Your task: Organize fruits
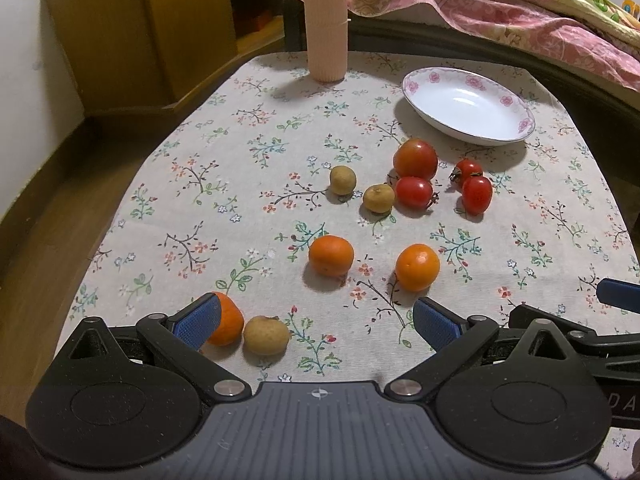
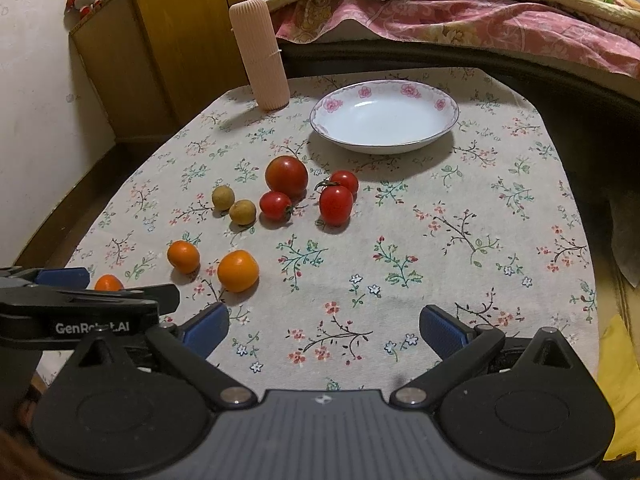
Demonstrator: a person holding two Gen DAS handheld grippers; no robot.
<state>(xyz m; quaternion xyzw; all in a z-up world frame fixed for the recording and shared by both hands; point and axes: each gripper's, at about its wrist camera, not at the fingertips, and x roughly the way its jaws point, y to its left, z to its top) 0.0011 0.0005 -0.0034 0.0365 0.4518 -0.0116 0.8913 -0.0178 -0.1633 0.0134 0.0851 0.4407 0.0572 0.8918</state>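
Note:
A white floral-rimmed bowl [image 1: 468, 106] [image 2: 384, 114] stands empty at the far side of the table. Before it lie several red tomatoes [image 1: 415, 159] [image 2: 287, 176], two brown longans [image 1: 343, 180] [image 2: 223, 197], and two oranges [image 1: 331, 255] [image 2: 237, 271]. A third orange [image 1: 228, 320] and a longan [image 1: 266, 335] lie by my left gripper [image 1: 316, 324], which is open and empty; its left finger partly hides that orange. My right gripper [image 2: 324, 326] is open and empty over bare cloth near the front.
A tall pink ribbed cylinder [image 1: 325, 20] [image 2: 260, 54] stands at the table's back left. A wooden cabinet [image 2: 168, 52] is left of the table, a bed with quilts [image 2: 460, 12] behind it. The left gripper's body [image 2: 80, 312] shows at the right view's left edge.

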